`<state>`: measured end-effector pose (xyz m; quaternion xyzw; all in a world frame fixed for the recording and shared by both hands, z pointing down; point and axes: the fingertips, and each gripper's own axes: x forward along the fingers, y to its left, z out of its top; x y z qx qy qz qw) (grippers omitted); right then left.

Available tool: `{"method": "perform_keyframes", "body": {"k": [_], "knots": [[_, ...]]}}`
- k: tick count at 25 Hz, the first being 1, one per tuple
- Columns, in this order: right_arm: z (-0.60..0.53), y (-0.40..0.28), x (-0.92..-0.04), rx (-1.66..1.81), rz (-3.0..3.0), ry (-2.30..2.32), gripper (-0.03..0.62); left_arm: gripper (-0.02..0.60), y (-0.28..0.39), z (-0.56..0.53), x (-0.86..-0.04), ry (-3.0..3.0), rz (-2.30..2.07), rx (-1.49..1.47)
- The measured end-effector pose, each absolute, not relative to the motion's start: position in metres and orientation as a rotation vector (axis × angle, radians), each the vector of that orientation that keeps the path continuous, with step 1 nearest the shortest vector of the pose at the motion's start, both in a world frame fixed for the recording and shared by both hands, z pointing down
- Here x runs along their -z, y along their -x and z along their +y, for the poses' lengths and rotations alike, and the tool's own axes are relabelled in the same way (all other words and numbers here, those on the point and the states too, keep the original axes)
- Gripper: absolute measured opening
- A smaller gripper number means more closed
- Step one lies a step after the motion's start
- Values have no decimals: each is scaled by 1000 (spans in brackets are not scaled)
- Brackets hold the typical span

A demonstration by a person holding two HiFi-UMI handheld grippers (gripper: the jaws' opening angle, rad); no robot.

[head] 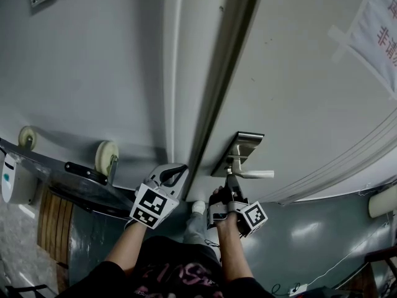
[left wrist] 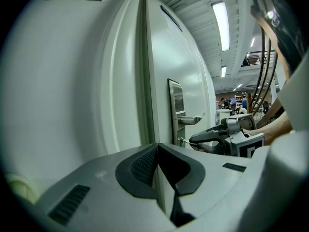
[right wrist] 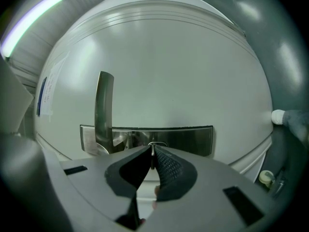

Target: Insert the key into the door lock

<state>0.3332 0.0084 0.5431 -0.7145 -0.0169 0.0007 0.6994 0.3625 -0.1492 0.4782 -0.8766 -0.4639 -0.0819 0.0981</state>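
Fingers (right wrist: 169, 170) of the right gripper (right wrist: 152, 151) pinched the key (right wrist: 152, 157), its tip at the lock plate (right wrist: 193, 140); next, seemingly, a straight push inward.

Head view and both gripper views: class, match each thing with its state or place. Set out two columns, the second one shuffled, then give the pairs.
1 left gripper
2 right gripper
3 door handle
4 paper notice

A sticks out of the lock plate
B jaws shut on the key
C taped to the door
D jaws together, empty

Pairs: 1-D, 2-B, 3-A, 4-C
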Motion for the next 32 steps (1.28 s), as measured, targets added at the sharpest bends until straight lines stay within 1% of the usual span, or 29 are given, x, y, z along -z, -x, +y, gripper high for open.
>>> {"method": "perform_keyframes", "body": {"k": [10, 19, 32], "knots": [[8, -332, -540, 35, -33, 1619, 83, 12, -350, -148, -473, 2570, -1399, 207], [6, -325, -533, 26, 1, 1678, 141, 12, -344, -147, -473, 2551, -1411, 200], [3, -305, -523, 57, -6, 1960, 166, 12, -328, -144, -472, 2529, -1444, 181]]}}
